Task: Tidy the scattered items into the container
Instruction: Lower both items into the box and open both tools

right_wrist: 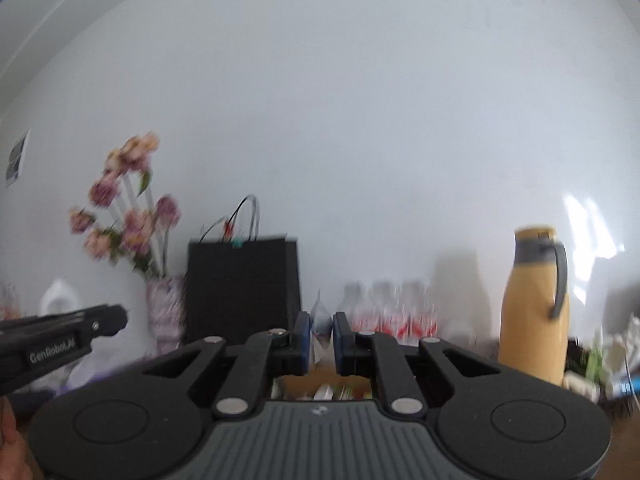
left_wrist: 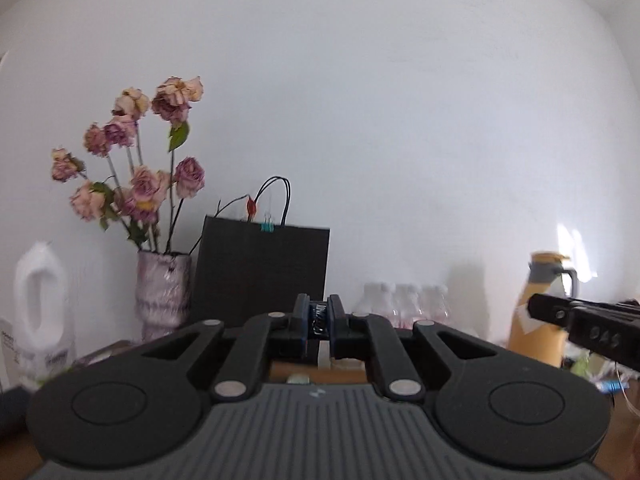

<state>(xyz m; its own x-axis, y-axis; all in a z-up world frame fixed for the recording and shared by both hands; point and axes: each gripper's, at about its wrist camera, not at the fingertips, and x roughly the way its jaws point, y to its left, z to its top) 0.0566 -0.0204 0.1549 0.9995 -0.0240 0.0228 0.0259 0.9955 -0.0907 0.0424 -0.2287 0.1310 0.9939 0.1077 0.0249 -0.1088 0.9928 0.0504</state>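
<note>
My left gripper [left_wrist: 319, 318] is shut on a small dark packet [left_wrist: 319, 320] with white lettering, held up in front of the wall. My right gripper [right_wrist: 321, 330] is shut on a small silver sachet [right_wrist: 320, 326] that stands upright between its pads. Below the right gripper, part of a cardboard container [right_wrist: 296, 384] with several small items in it shows between the fingers. A strip of the brown container [left_wrist: 320, 374] also shows under the left gripper. Each gripper shows at the edge of the other's view: the right one [left_wrist: 576, 320], the left one [right_wrist: 72, 336].
Along the wall stand a white jug [left_wrist: 40, 312], a vase of dried roses [left_wrist: 162, 292], a black paper bag [left_wrist: 260, 272], several clear bottles [left_wrist: 404, 304] and a yellow thermos [right_wrist: 534, 308]. Loose clutter [right_wrist: 600, 372] lies at the far right.
</note>
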